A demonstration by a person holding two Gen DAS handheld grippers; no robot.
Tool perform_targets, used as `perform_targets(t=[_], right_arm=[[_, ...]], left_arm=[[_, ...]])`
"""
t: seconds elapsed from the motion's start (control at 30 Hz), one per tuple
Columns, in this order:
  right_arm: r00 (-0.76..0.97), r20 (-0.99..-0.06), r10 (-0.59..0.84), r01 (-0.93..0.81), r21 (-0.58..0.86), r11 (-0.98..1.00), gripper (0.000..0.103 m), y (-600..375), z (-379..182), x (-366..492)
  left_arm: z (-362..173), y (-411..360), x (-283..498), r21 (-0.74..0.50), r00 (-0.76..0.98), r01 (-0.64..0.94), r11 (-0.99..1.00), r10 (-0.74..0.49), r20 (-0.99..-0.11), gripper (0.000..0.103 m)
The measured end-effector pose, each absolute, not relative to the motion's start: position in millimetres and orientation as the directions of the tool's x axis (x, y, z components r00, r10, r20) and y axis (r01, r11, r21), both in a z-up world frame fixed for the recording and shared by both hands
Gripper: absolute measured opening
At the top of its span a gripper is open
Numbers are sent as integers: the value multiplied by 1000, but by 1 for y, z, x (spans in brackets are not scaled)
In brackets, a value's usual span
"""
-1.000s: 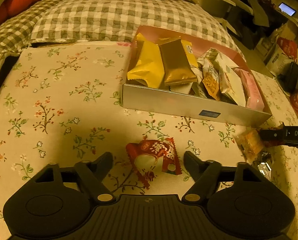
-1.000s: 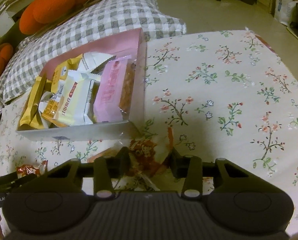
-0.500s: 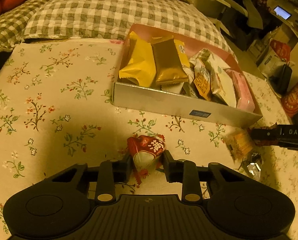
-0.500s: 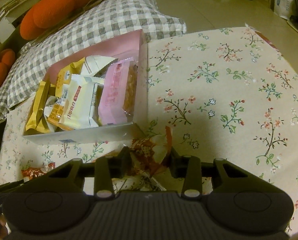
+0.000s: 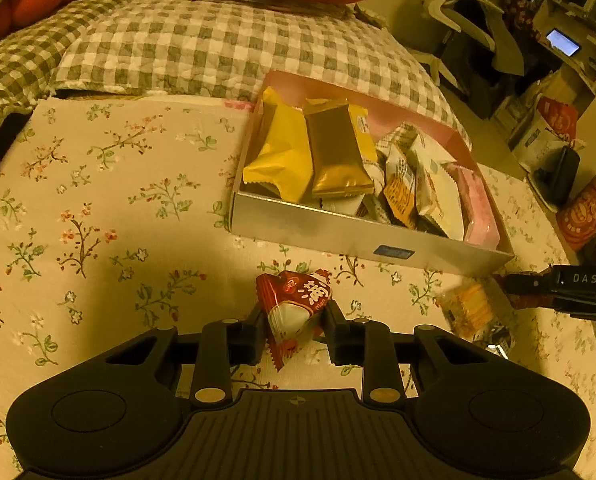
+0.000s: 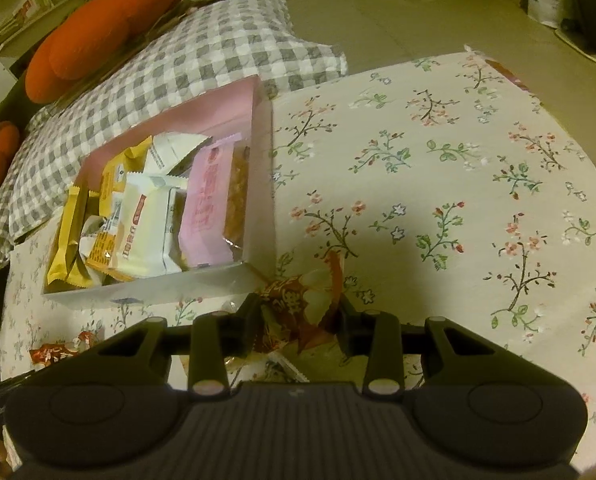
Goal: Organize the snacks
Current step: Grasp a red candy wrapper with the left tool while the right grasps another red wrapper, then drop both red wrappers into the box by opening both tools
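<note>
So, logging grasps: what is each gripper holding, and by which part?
Left gripper: red snack packet, by its lower sides. Right gripper: another red packet, across its middle.

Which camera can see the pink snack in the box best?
The right wrist view. There the pink snack faces the camera at the box's right side, its whole front showing. In the left wrist view it is edge-on at the box's far right end, partly hidden behind a white packet.

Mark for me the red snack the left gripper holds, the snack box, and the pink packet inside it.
red snack (image 5: 294, 304), left wrist view, on its wrapper front between the fingers.
snack box (image 5: 337, 236), left wrist view, on its silver near wall.
pink packet (image 6: 208, 200), right wrist view, on its printed pink face.
</note>
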State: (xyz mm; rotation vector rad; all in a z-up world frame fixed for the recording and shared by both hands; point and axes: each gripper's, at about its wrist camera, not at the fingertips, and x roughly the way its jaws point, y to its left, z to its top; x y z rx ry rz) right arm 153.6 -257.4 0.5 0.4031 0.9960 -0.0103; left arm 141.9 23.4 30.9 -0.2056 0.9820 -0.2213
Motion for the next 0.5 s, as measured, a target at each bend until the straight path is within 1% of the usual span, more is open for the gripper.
perform_targets(t=[0.3, 0.5], right_arm=[[590, -792, 157, 231, 352, 907, 34, -268, 8, 149], [640, -750, 164, 217, 381, 899, 33, -268, 19, 146]], left_arm=[[43, 31, 142, -296, 571, 84, 952, -289, -768, 26], [56, 35, 144, -336, 612, 92, 937, -319, -724, 26]])
